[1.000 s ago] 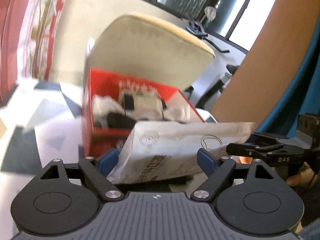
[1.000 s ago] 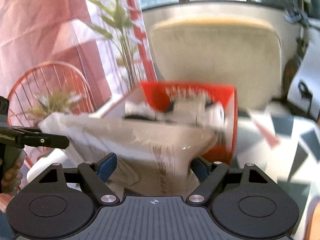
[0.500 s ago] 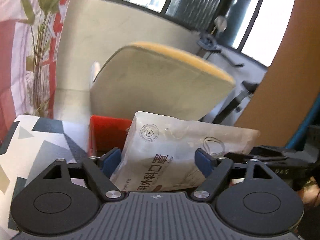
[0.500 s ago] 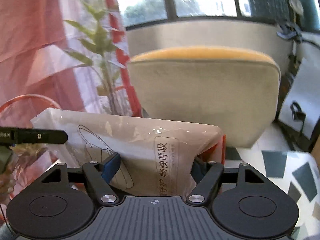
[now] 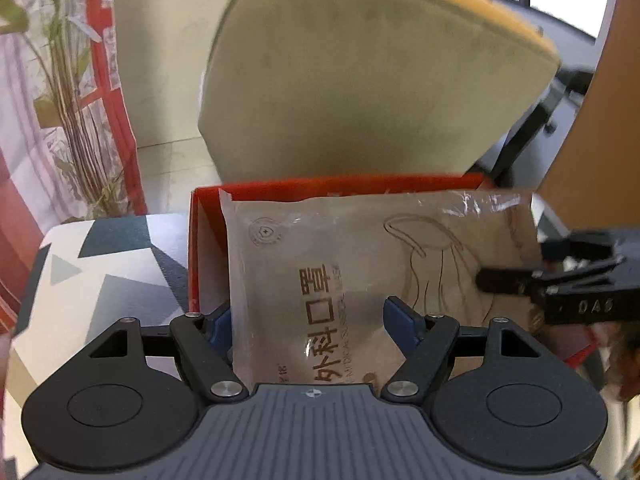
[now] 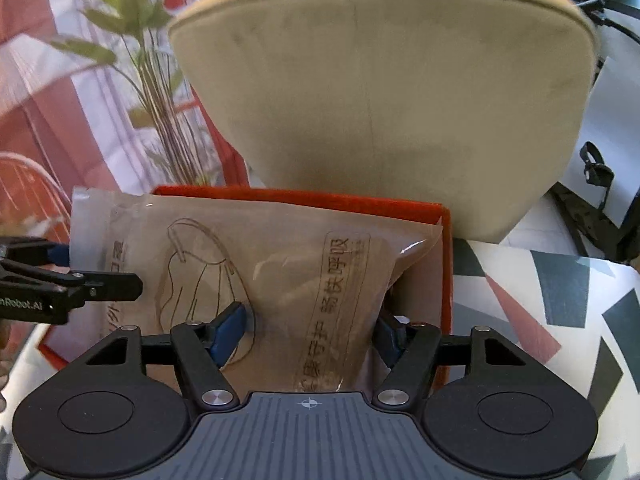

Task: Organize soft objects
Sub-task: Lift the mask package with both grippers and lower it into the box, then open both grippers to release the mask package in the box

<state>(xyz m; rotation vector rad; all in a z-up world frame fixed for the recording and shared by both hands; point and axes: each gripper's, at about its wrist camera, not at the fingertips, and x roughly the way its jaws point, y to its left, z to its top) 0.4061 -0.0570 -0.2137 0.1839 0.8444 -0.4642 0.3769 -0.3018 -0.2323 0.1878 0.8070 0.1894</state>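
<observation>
A clear plastic pack of face masks [image 5: 320, 248] with brown print hangs upright over the open red box [image 5: 208, 248], hiding what lies inside it. My left gripper [image 5: 310, 316] grips the pack's left part, its blue pads pressing in as the jaws keep closing. My right gripper [image 6: 308, 324] grips the right part of the pack [image 6: 280, 248], jaws closing too, and one pad dents the plastic. Each view catches the other gripper's fingers [image 5: 520, 280] at its edge. The red box [image 6: 446, 280] stands on the patterned table.
A beige chair back [image 5: 360, 80] with a yellow top edge rises right behind the box. The table wears a cloth of grey, white and pink triangles [image 6: 560, 320]. A leafy plant [image 5: 72, 120] and a red-and-white curtain stand at the left.
Both grippers have carried the pack forward and down, so it now stands over the red box and covers the contents that showed a second ago. Both pairs of jaws have narrowed.
</observation>
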